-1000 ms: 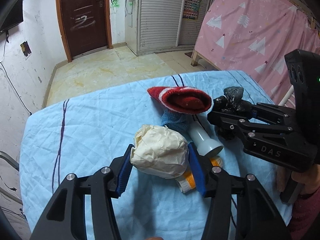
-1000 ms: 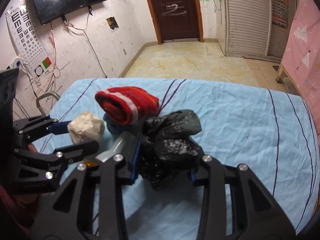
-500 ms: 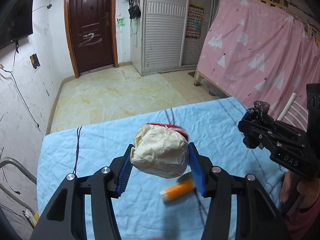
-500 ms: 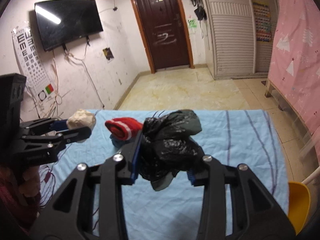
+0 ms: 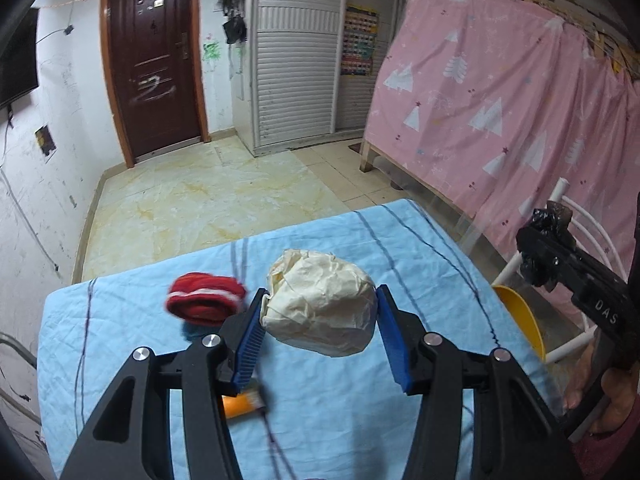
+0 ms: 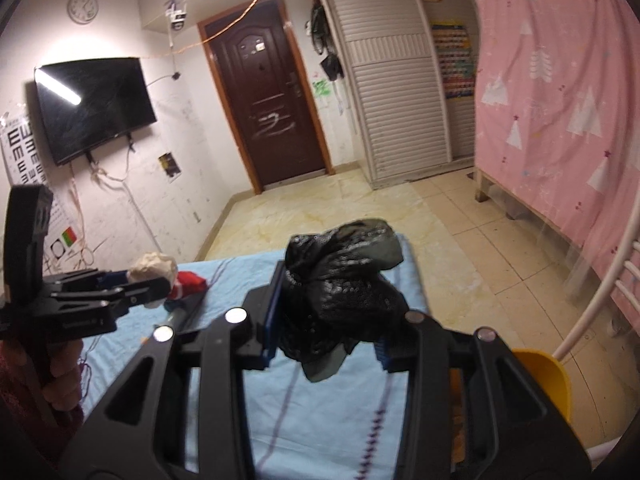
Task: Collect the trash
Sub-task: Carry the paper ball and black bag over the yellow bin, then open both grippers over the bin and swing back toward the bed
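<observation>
Two pieces of trash are now up off the blue tablecloth (image 5: 352, 408), where a second ago both sat low among the clutter. My left gripper (image 5: 320, 328) stays clamped on the crumpled paper ball (image 5: 320, 304), and my right gripper (image 6: 324, 320) stays closed on the black plastic bag (image 6: 340, 280); neither grip has shifted. Both have swung toward the table's right edge, and the yellow bin (image 6: 544, 376) on the floor there has come into view just beyond my right claw. Left behind on the cloth are the red sock (image 5: 206, 300) and the orange tube (image 5: 240, 404). I judge the pickup done; dropping both into the bin comes next.
</observation>
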`<state>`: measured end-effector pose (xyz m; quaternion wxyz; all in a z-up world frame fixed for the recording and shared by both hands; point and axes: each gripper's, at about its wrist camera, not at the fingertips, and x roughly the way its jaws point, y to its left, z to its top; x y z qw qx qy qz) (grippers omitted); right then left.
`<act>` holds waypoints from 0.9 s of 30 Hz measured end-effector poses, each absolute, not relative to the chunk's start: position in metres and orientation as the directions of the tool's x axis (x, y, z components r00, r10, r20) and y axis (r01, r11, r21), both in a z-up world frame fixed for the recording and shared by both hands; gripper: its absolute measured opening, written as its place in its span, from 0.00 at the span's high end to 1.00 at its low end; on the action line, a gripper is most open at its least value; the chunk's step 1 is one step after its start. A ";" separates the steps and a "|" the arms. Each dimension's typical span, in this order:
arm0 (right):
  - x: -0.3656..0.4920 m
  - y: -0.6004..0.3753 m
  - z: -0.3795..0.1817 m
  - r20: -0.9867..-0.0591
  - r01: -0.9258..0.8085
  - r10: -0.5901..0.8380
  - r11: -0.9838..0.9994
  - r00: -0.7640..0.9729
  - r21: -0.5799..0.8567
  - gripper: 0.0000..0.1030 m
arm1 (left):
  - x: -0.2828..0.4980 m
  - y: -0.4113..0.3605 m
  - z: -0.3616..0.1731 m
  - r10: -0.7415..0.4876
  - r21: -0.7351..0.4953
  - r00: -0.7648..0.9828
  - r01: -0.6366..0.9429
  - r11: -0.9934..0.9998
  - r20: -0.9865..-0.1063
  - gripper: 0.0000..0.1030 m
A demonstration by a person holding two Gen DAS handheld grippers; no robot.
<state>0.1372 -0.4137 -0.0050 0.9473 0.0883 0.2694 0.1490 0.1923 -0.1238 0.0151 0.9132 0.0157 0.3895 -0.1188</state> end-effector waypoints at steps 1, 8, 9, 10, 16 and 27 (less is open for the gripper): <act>0.135 -0.422 -0.006 -0.483 -0.220 0.318 0.943 0.816 0.250 0.66 | 0.192 -0.133 0.015 -0.212 -0.061 0.665 0.243 0.968 -0.716 0.56; 0.126 -0.471 -0.012 -0.486 -0.140 0.250 0.958 0.837 0.250 0.66 | 0.193 -0.193 0.014 -0.259 -0.050 0.640 0.326 0.944 -0.723 0.56; 0.125 -0.474 -0.012 -0.486 -0.132 0.241 0.960 0.840 0.247 0.66 | 0.193 -0.200 0.013 -0.263 -0.048 0.637 0.334 0.941 -0.725 0.56; 0.124 -0.480 -0.013 -0.486 -0.124 0.230 0.963 0.843 0.241 0.66 | 0.193 -0.209 0.012 -0.266 -0.044 0.632 0.344 0.938 -0.728 0.56; 0.117 -0.512 -0.019 -0.497 -0.069 0.168 0.975 0.851 0.211 0.66 | 0.192 -0.243 0.010 -0.283 -0.034 0.615 0.384 0.923 -0.736 0.56; 0.102 -0.555 -0.028 -0.500 0.025 0.102 0.970 0.860 0.242 0.30 | 0.193 -0.306 0.004 -0.325 -0.036 0.564 0.462 0.886 -0.759 0.56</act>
